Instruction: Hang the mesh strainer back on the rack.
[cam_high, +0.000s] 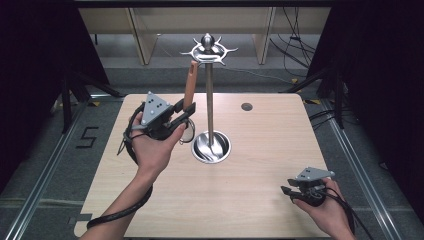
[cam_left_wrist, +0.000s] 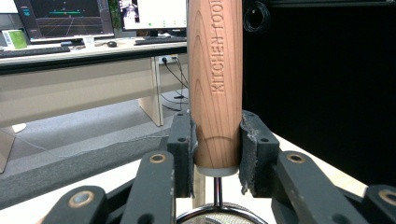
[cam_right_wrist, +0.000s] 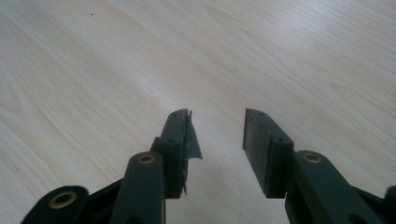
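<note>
Left of centre in the high view, a wooden-handled strainer (cam_high: 190, 90) is pinched upright at its handle base by the left gripper (cam_high: 186, 112), just beside the steel utensil stand (cam_high: 210, 100). Hanging seems intended, so the handle should be raised to a hook squarely and released slowly. "KITCHEN TOOL" is read along the handle. At lower right, the right gripper (cam_high: 286, 190) is held with fingers spread above the desk (cam_high: 260, 150).
</note>
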